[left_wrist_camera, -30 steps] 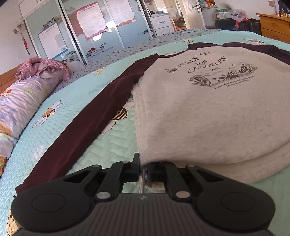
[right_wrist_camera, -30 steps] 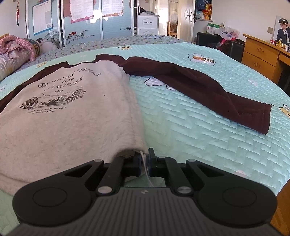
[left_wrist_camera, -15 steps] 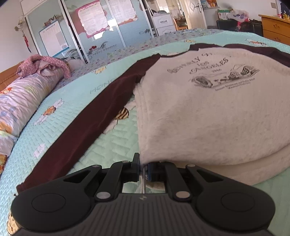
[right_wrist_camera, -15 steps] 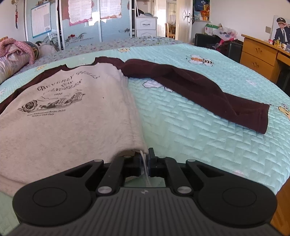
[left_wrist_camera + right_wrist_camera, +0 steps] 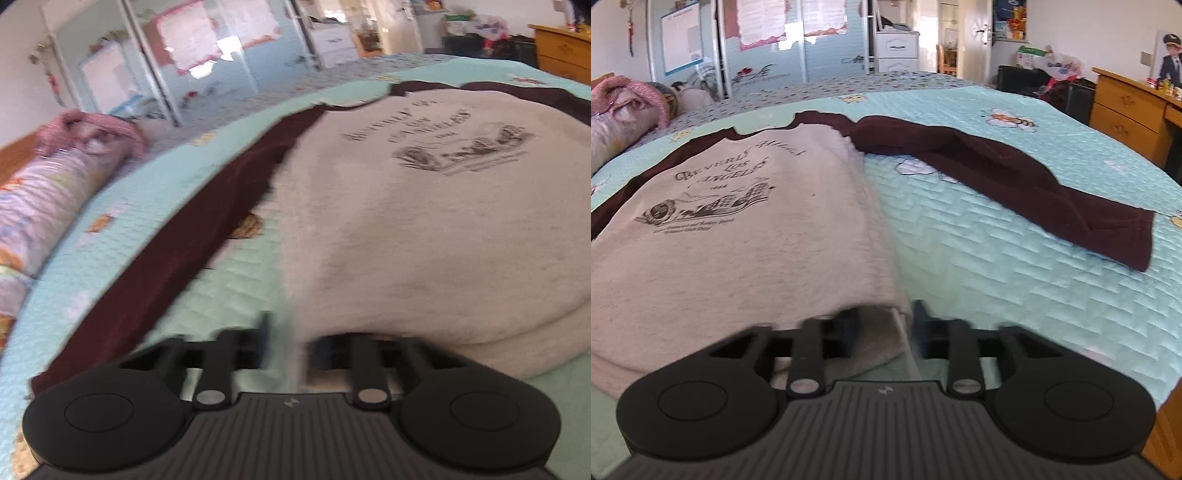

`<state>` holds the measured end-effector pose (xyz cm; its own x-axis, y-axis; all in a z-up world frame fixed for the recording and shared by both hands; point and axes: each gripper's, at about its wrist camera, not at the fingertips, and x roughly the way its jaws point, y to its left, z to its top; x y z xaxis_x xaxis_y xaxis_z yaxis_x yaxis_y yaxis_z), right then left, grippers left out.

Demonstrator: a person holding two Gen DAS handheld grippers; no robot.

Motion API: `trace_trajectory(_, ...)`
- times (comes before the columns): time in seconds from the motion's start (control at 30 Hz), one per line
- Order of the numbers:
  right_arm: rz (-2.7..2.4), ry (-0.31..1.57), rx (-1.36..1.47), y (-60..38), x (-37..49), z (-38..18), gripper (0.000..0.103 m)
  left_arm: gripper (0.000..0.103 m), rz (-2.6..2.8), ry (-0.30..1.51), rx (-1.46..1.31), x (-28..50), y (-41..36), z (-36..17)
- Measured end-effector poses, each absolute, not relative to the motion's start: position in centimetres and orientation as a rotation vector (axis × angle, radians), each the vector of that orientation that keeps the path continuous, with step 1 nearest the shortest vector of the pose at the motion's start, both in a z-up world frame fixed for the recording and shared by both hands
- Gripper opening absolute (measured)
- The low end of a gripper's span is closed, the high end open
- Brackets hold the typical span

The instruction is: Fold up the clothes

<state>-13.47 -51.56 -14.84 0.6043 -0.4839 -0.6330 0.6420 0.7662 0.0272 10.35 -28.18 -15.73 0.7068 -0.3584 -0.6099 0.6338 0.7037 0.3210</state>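
Right wrist view: the right gripper [image 5: 882, 325] has just been opening, its jaws slack around the Beverly Hills sweatshirt's [image 5: 738, 240] near hem corner. The garment stretches straight ahead. The left gripper [image 5: 290, 336], at the opposite corner, looks parted, though blurred.

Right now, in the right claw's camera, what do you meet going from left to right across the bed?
Pink bundle → grey shirt body → dark maroon sleeve → wooden dresser.

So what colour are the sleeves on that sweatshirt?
Dark maroon sleeves on a light grey sweatshirt; the right wrist view shows it best.
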Motion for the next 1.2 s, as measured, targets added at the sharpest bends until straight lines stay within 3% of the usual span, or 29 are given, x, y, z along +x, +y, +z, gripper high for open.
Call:
trace_trajectory(0.03,-0.661,0.648,0.265,-51.6,-13.4,-14.8,0.006,0.007,-0.586,0.543,0.549,10.2,-28.3,-15.7)
trace_trajectory(0.53,-0.589,0.553,0.225,-49.1,-17.5,-6.0,0.005,0.007,-0.63,0.487,0.48,7.5,-22.7,-8.0)
trace_trajectory(0.77,-0.582,0.771,0.355,-51.7,-16.6,-12.9,0.007,0.011,-0.595,0.658,0.514,8.2,-22.2,-14.1)
trace_trajectory(0.8,-0.582,0.77,0.372,-51.8,-16.8,-13.0,0.01,0.011,-0.599,0.649,0.518,8.0,-22.1,-14.0)
trace_trajectory(0.87,-0.574,0.767,0.4,-52.3,-17.1,-12.9,0.034,0.015,-0.606,0.633,0.527,7.5,-21.8,-13.6)
trace_trajectory(0.9,-0.557,0.768,0.4,-52.5,-17.3,-12.6,0.053,0.02,-0.606,0.625,0.527,7.4,-21.4,-13.2)
trace_trajectory(0.93,-0.544,0.771,0.388,-52.9,-17.6,-12.4,0.059,0.029,-0.601,0.617,0.522,7.2,-21.0,-12.8)
trace_trajectory(1.03,-0.542,0.774,0.376,-53.9,-19.2,-11.6,0.059,0.04,-0.586,0.593,0.507,6.6,-19.7,-11.6)
trace_trajectory(1.2,-0.513,0.652,0.394,-53.0,-20.6,-8.5,0.059,0.046,-0.567,0.504,0.466,5.1,-19.6,-8.9)
